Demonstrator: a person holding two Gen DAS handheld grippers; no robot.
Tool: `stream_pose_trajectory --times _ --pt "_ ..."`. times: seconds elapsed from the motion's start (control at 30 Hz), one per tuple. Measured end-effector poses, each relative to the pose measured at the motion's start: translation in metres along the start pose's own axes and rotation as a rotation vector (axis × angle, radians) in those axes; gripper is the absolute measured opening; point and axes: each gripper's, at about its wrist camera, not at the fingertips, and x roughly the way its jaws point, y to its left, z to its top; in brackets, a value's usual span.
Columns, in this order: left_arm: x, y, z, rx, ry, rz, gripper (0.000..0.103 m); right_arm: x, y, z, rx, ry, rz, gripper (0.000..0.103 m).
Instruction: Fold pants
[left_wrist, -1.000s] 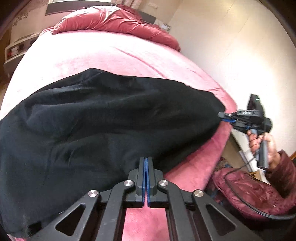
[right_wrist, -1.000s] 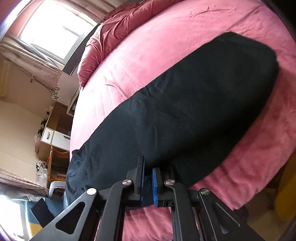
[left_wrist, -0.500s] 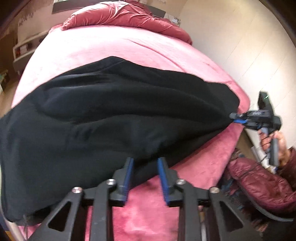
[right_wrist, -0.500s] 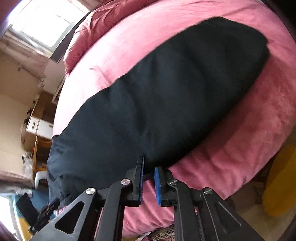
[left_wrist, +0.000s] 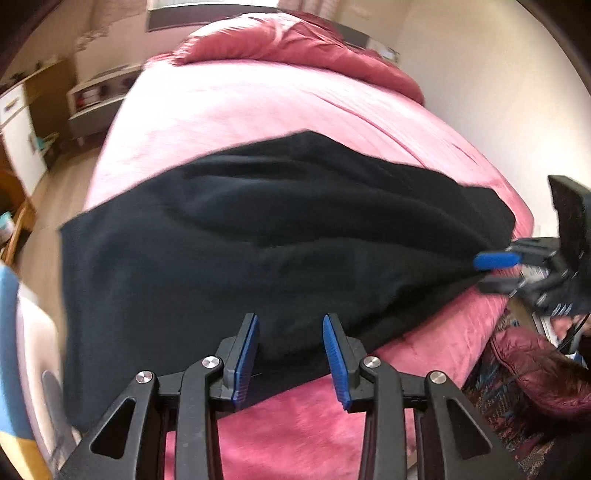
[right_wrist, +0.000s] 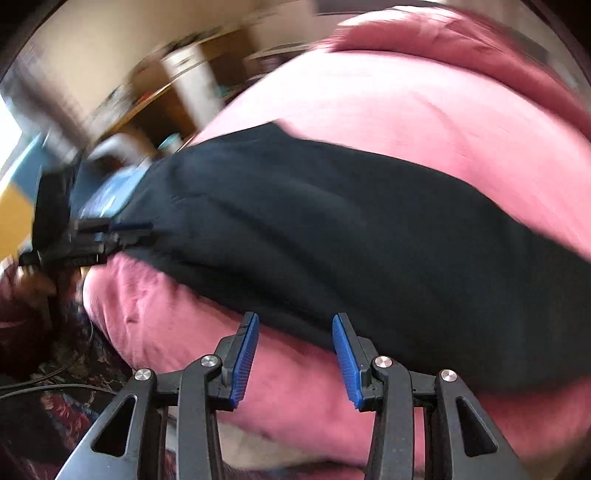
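Across the pink bed (left_wrist: 258, 107) the black pants (left_wrist: 280, 236) are lying as one long band, apparently already doubled leg on leg, though I cannot tell the layers apart. I judge the crosswise folds are still waiting to be done, so the task is sitting perhaps halfway. In its own view the left claw (left_wrist: 290, 349) is standing open over the near edge of the cloth, holding nothing. The right claw (right_wrist: 295, 350) is likewise gaping wide over the near hem and bedspread, empty. A second ago both were pinched on the pants' near edge; half a second ago the left was already spreading while the right was only slightly parted. Now both are releasing, and the blur is suggesting fast motion.
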Motion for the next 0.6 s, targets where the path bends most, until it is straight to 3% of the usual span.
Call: stream_pose_trajectory --times 0.13,0.2,0.27,0.3,0.33,0.37,0.47,0.6 --pt "-0.022 0.027 -0.007 -0.028 -0.009 0.062 0.049 0.043 0.029 0.021 -0.134 0.046 -0.006 0.042" --pt "-0.028 0.041 -0.011 -0.052 -0.006 0.091 0.05 0.058 0.037 0.027 -0.172 0.064 -0.059 0.042" --pt "-0.03 0.058 -0.015 -0.095 0.005 0.114 0.05 0.067 0.041 0.028 -0.192 0.086 -0.044 0.043" --pt "-0.029 0.064 -0.017 -0.116 0.016 0.123 0.05 0.071 0.042 0.027 -0.207 0.098 -0.059 0.037" --pt "-0.027 0.073 -0.019 -0.15 0.033 0.137 0.05 0.073 0.039 0.028 -0.207 0.099 -0.071 0.017" --pt "-0.024 0.078 -0.02 -0.172 0.046 0.146 0.05 0.072 0.036 0.029 -0.192 0.096 -0.07 0.013" --pt "-0.022 0.094 -0.025 -0.245 0.065 0.185 0.05 0.066 0.025 0.033 -0.139 0.076 -0.038 0.01" --pt "-0.036 0.117 -0.027 -0.367 0.022 0.162 0.05 0.06 0.026 0.032 -0.152 0.066 -0.03 0.008"
